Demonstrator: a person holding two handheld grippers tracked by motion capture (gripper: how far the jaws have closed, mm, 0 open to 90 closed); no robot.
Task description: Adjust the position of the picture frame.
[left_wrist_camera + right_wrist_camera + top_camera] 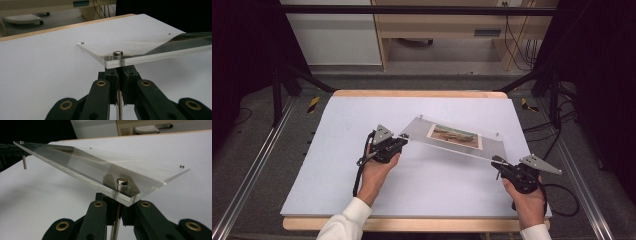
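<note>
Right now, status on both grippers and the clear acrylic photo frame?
Left gripper and right gripper shut on the metal legs under the clear acrylic photo frame. Frame held off the white table, tilted. Nothing in the way.

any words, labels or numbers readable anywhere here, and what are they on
No text can be read anywhere.
The picture sandwiched in the clear acrylic frame: a brownish landscape-like image, no lettering visible.
Dark plate on the wooden furniture behind the table: possibly a label, too small and blurred to read.
Yellow-black striped tape on the floor: a warning pattern, no words.
The left gripper and right gripper: no markings legible.
</note>
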